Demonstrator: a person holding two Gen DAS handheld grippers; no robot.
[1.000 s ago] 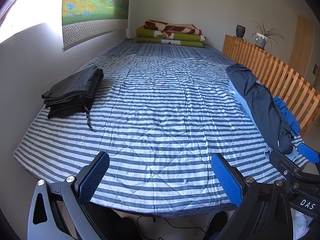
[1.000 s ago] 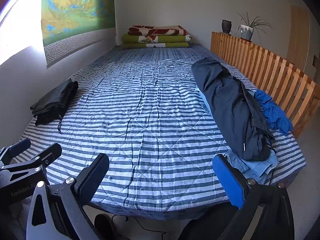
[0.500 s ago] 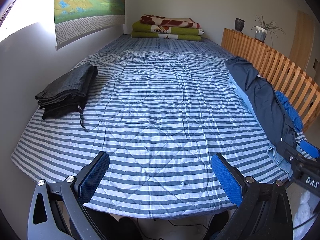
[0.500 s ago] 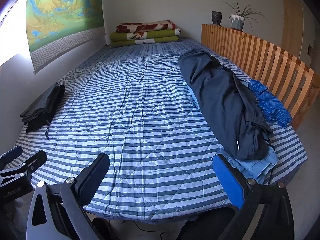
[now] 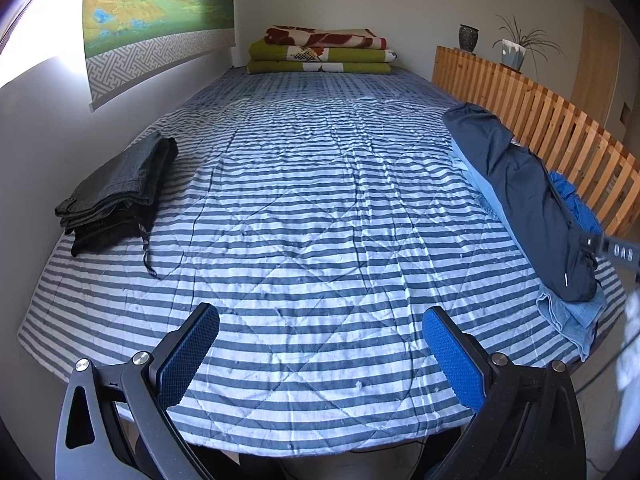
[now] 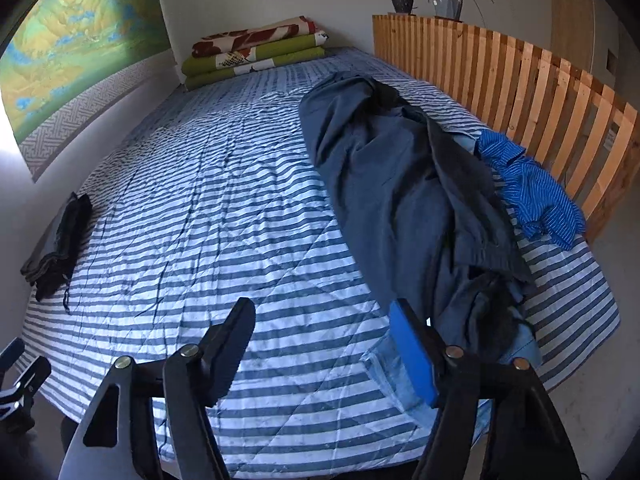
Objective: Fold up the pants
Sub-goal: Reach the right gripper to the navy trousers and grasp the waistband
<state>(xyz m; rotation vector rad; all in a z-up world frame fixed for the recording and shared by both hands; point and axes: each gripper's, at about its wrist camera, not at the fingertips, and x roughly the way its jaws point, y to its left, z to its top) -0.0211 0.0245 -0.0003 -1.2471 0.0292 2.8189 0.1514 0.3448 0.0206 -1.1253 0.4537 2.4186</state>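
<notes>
Right wrist view shows your right gripper (image 6: 324,344) above the near edge of the striped bed cover (image 6: 224,208), just beside the pile of clothes on the right side. Its jaws have just been closing, but they are not together: a clear gap stays between them, and only the cover is seen through it. The blue pad (image 6: 414,354) stands close to the light blue jeans (image 6: 390,370) at the bottom of the pile; if it touches them, you cannot tell.

On these jeans lie the dark navy pants (image 6: 384,176), long and crumpled, along the right side of the bed. Beside them, near the wooden slat rail (image 6: 516,76), lies a bright blue striped garment (image 6: 528,188).

From the left wrist view, your left gripper (image 5: 320,344) is spread wide over the near middle of the cover, with nothing between its pads. The navy pants (image 5: 520,196) are well to the right of it. At the left edge, near the wall, rests a folded dark stack (image 5: 116,192) with a cord hanging out. Folded blankets (image 5: 320,50) lie at the far end of the bed.
</notes>
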